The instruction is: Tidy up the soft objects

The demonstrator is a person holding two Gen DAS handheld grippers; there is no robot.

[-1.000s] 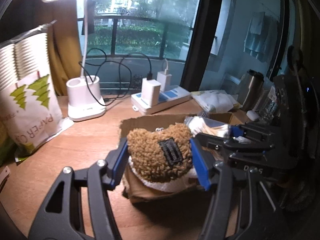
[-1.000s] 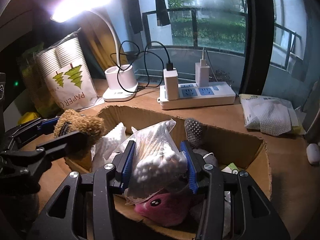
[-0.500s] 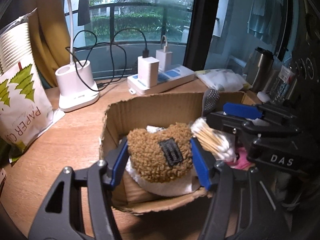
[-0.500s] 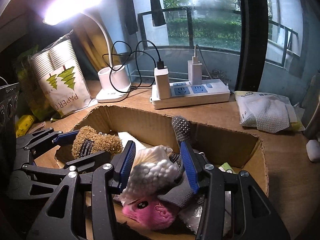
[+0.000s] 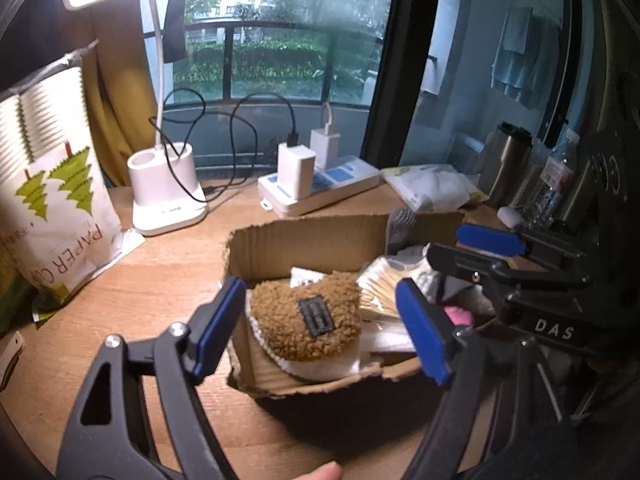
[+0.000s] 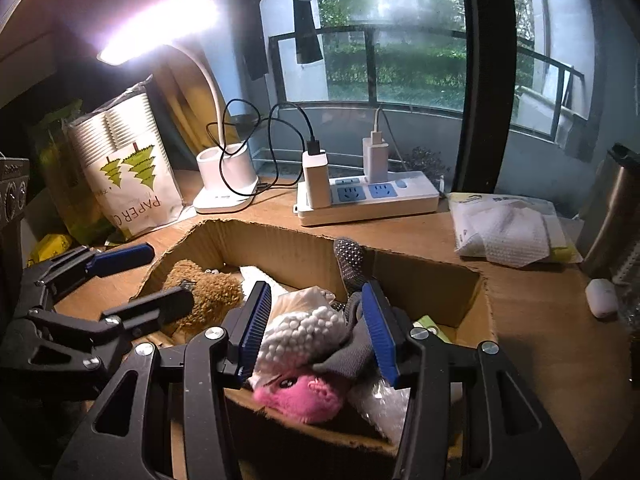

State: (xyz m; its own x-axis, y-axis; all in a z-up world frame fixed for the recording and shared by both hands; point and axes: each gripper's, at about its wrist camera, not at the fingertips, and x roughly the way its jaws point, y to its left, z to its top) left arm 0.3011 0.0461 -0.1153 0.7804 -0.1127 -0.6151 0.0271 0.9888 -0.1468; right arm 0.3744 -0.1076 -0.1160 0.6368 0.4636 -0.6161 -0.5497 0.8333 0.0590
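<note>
A brown fleecy pouch (image 5: pixel 308 320) with a dark label lies in the left end of an open cardboard box (image 5: pixel 288 236). My left gripper (image 5: pixel 320 328) is open, its blue pads apart on either side of the pouch. In the right wrist view the pouch (image 6: pixel 204 292) lies behind my left gripper. A clear bag of cotton swabs (image 6: pixel 304 332) rests on a pink plush toy (image 6: pixel 300 392) and a grey sock (image 6: pixel 352 272) in the box (image 6: pixel 420 272). My right gripper (image 6: pixel 316 328) is open around the bag, its pads apart from it.
A white desk lamp base (image 5: pixel 166 192), a power strip with chargers (image 5: pixel 320 188) and a paper cup bag (image 5: pixel 48 200) stand behind the box. A white packet (image 6: pixel 508 232), a steel flask (image 6: pixel 612 212) and an earbud case (image 6: pixel 602 298) sit to the right.
Both grippers opened. The left let go of the brown pouch in the box and drew back a little. The right let go of the cotton swab bag, which now rests on the plush.
</note>
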